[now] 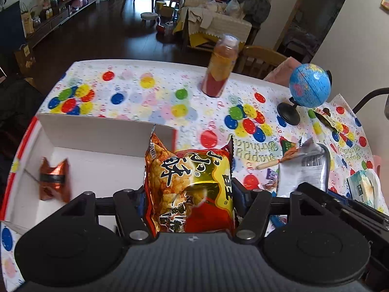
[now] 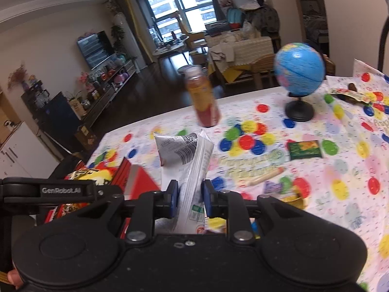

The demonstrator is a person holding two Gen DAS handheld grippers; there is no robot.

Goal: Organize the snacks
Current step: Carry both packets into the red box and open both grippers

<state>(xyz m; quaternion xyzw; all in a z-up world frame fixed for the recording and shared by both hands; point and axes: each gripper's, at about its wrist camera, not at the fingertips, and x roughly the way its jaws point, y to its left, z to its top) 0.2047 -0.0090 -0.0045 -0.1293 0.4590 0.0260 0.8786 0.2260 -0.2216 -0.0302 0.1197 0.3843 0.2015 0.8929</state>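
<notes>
Left gripper [image 1: 189, 202] is clamping the puffy, crushable chip bag [image 1: 189, 185] mid-frame; right gripper [image 2: 188, 202] is pinching the limp silver packet [image 2: 187, 155].

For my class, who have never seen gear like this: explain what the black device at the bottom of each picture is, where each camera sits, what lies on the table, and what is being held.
No robot here: a person carries a black two-fingered hand-held gripper in each hand, with a wide-angle camera mounted on each, looking forward along the fingers.

The left camera shows the left hand-held gripper clamped on a red-and-yellow crinkly snack bag. Beside it is a white cardboard box holding a small orange foil packet.

The right camera shows the right hand-held gripper shut on a silvery white printed packet.

On the balloon-print tablecloth stand a blue globe on a black stand and an orange-red drink bottle; a small green flat packet lies nearby.
</notes>
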